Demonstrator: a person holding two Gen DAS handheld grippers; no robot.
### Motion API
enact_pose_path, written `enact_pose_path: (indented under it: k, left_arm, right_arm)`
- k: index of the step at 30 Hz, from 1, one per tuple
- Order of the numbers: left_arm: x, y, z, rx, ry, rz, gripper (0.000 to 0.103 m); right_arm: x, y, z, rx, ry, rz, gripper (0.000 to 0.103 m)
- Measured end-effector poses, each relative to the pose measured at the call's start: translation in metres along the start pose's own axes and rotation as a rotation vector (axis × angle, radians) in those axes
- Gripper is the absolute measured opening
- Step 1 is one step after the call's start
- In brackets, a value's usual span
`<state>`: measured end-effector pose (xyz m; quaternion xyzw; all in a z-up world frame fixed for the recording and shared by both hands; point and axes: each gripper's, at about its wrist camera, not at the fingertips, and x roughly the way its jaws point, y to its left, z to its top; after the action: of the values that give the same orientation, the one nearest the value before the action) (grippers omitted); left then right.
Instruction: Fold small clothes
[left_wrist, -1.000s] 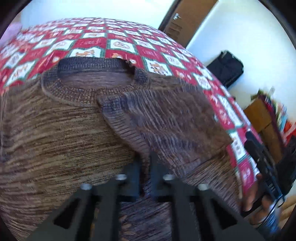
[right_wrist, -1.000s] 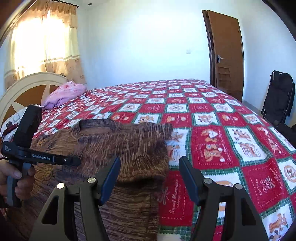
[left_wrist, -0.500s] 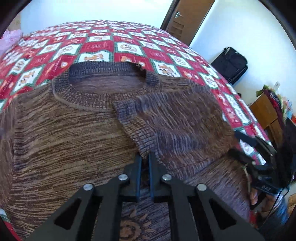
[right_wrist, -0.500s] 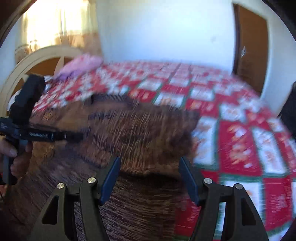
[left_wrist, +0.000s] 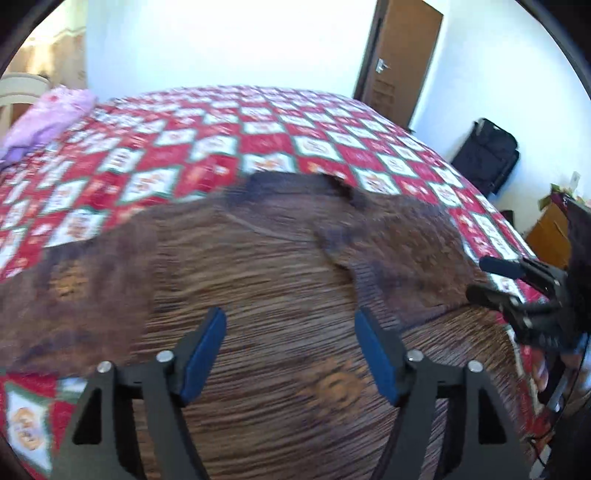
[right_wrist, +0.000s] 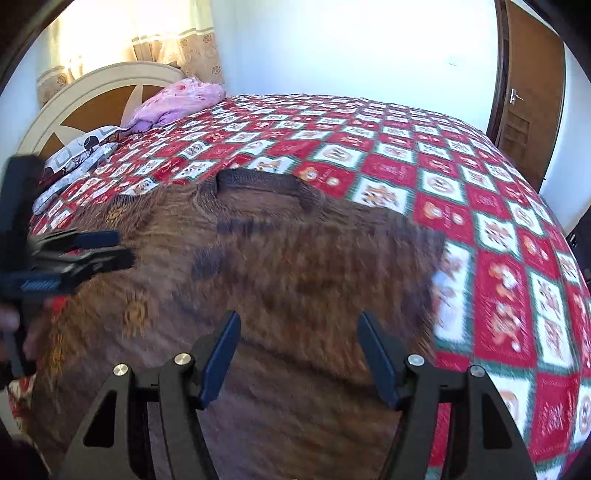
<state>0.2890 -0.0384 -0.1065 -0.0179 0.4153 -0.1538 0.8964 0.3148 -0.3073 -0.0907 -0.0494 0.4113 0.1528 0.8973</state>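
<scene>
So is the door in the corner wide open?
No, the brown door is shut in its frame, past the far corner of the bed's red patchwork cover.

The bed (right_wrist: 424, 155) wears a red, white and green patchwork quilt (right_wrist: 498, 258). A brown knitted sweater (right_wrist: 280, 280) lies flat on it, one sleeve folded across its body. A pink pillow (right_wrist: 177, 99) rests by the headboard (right_wrist: 92, 99).

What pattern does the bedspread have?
The bedspread has a red-and-white check with green borders and small cartoon animal pictures; it shows best in the right wrist view.
</scene>
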Motion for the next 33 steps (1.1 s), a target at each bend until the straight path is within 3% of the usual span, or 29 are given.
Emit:
enact_pose_path:
  k: [3, 6, 8, 12, 15, 17, 19, 22, 25, 29, 33]
  left_arm:
    - [-0.017, 0.034, -0.009, -0.028, -0.022, 0.071, 0.076]
    - [-0.027, 0.072, -0.018, -0.093, -0.018, 0.121, 0.076]
    - [-0.037, 0.105, -0.026, -0.145, -0.021, 0.161, 0.076]
    - [-0.05, 0.157, -0.038, -0.231, -0.031, 0.262, 0.076]
    - [-0.058, 0.19, -0.048, -0.3, -0.036, 0.336, 0.076]
    - [-0.063, 0.215, -0.055, -0.353, -0.048, 0.387, 0.076]
    - [-0.068, 0.236, -0.061, -0.402, -0.054, 0.422, 0.076]
    - [-0.072, 0.26, -0.069, -0.463, -0.065, 0.435, 0.076]
    - [-0.069, 0.277, -0.073, -0.499, -0.062, 0.437, 0.076]
    - [-0.063, 0.293, -0.07, -0.552, -0.077, 0.442, 0.076]
    - [-0.056, 0.305, -0.069, -0.624, -0.069, 0.4, 0.075]
  right_arm:
    - [0.026, 0.016, 0.007, 0.007, 0.037, 0.013, 0.067]
    - [0.054, 0.034, -0.002, 0.015, 0.137, 0.134, 0.067]
    - [0.052, 0.05, -0.007, -0.047, 0.112, 0.087, 0.067]
    - [0.036, 0.076, -0.007, -0.127, 0.057, 0.112, 0.067]
    - [0.031, 0.085, 0.005, -0.155, -0.008, 0.04, 0.067]
    - [0.044, 0.082, 0.011, -0.11, 0.02, 0.047, 0.067]
    - [0.065, 0.08, 0.01, -0.041, 0.115, 0.12, 0.069]
    - [0.065, 0.098, 0.002, -0.118, 0.092, 0.092, 0.069]
    - [0.052, 0.104, -0.004, -0.112, 0.063, 0.13, 0.069]
    - [0.037, 0.113, -0.009, -0.15, 0.021, 0.112, 0.069]
    - [0.023, 0.126, -0.017, -0.206, -0.02, 0.11, 0.069]
